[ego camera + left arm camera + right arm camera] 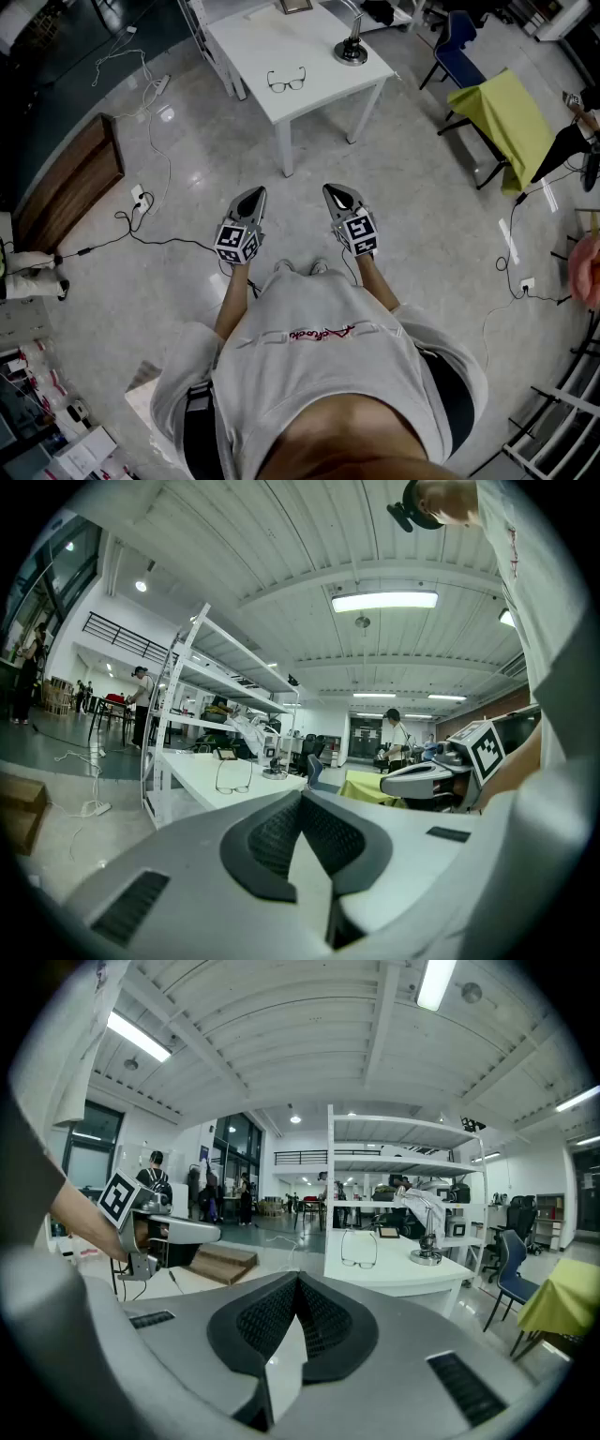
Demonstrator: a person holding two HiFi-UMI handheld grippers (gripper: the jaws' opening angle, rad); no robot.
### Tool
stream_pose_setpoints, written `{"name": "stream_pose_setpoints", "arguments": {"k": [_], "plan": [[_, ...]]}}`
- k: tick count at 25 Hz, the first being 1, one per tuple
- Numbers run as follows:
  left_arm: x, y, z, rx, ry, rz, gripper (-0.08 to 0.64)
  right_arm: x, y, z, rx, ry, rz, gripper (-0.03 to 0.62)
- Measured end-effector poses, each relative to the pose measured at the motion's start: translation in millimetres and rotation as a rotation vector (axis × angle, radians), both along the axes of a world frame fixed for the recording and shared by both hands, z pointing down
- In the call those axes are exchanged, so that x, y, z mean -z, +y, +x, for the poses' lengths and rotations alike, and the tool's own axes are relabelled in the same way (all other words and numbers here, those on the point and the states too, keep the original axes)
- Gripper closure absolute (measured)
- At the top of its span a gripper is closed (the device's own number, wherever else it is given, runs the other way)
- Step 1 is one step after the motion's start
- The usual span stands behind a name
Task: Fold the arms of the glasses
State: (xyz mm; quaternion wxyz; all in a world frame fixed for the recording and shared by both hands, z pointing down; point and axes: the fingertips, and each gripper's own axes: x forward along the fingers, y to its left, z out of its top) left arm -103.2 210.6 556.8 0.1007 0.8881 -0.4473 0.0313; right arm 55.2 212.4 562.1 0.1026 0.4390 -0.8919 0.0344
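A pair of dark-rimmed glasses [286,82] lies on the white table [319,84] with its arms unfolded. It also shows small and far off in the left gripper view, glasses [232,778], and in the right gripper view, glasses [358,1249]. My left gripper [249,200] and right gripper [338,196] hang side by side over the floor, well short of the table, pointing toward it. In both the left gripper [300,795] and the right gripper [298,1279] the jaws meet at the tip with nothing between them.
A round-based stand [351,49] and a small frame [295,6] share the table. A chair draped with yellow-green cloth [499,114] stands at the right. A wooden board [66,183] and cables [150,225] lie on the floor at the left. A white shelf rack [403,1162] rises behind the table.
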Motion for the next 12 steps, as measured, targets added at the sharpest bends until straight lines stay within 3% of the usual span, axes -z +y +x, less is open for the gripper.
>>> {"name": "stream_pose_setpoints", "arguments": {"k": [12], "plan": [[3,5,9,0.002,-0.006,0.003,0.538,4,2,12,-0.008,-0.013,0.006,0.569]]}}
